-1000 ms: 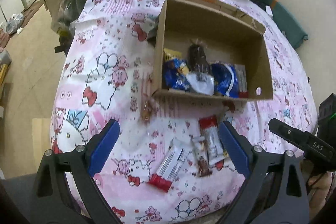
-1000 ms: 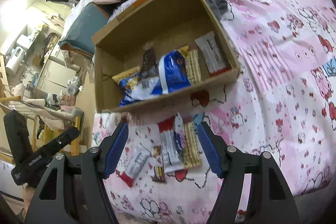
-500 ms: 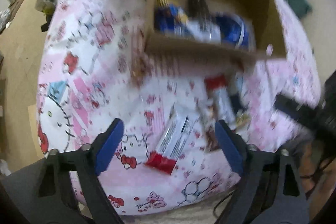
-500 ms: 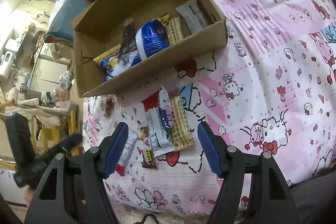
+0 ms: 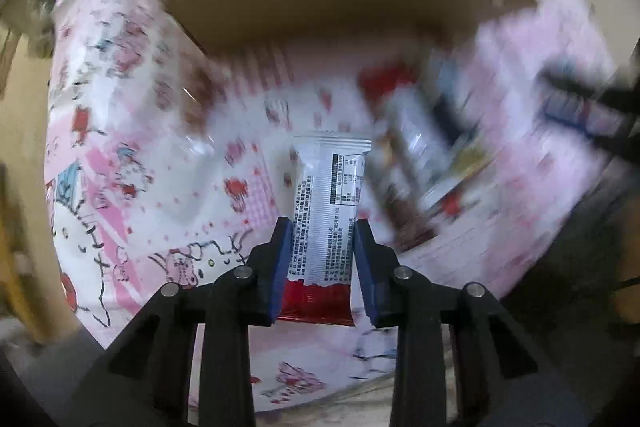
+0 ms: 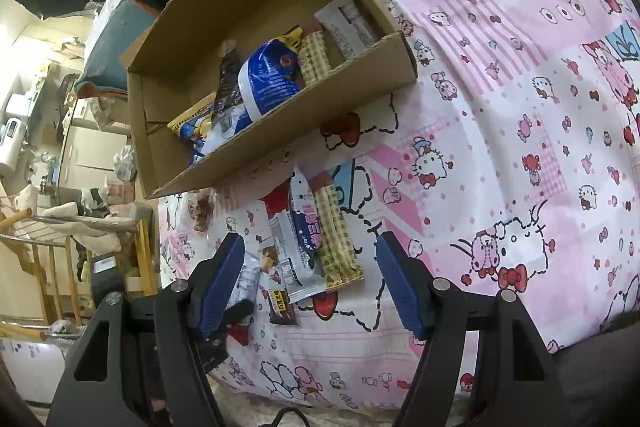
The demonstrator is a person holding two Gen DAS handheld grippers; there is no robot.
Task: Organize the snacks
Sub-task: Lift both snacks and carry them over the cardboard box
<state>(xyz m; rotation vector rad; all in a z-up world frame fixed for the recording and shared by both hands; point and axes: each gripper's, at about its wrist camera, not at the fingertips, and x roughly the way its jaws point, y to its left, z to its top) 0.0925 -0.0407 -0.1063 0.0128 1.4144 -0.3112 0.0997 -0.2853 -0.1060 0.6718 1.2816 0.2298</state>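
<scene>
Closure in progress: my left hand-held gripper (image 5: 322, 227), wide open a second ago, is closing on the white-and-red snack bar (image 5: 326, 215) lying on the bed (image 5: 132, 155), pads touching its sides. Box (image 5: 320, 13) waits at 12 o'clock. My right hand-held gripper (image 6: 310, 259) hangs open, empty, above the loose bars (image 6: 308, 239).

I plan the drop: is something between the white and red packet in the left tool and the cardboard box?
Nothing visible blocks it. The white and red packet sits between the closing pads of the left tool; beyond it only bedsheet leads to the cardboard box.
</scene>
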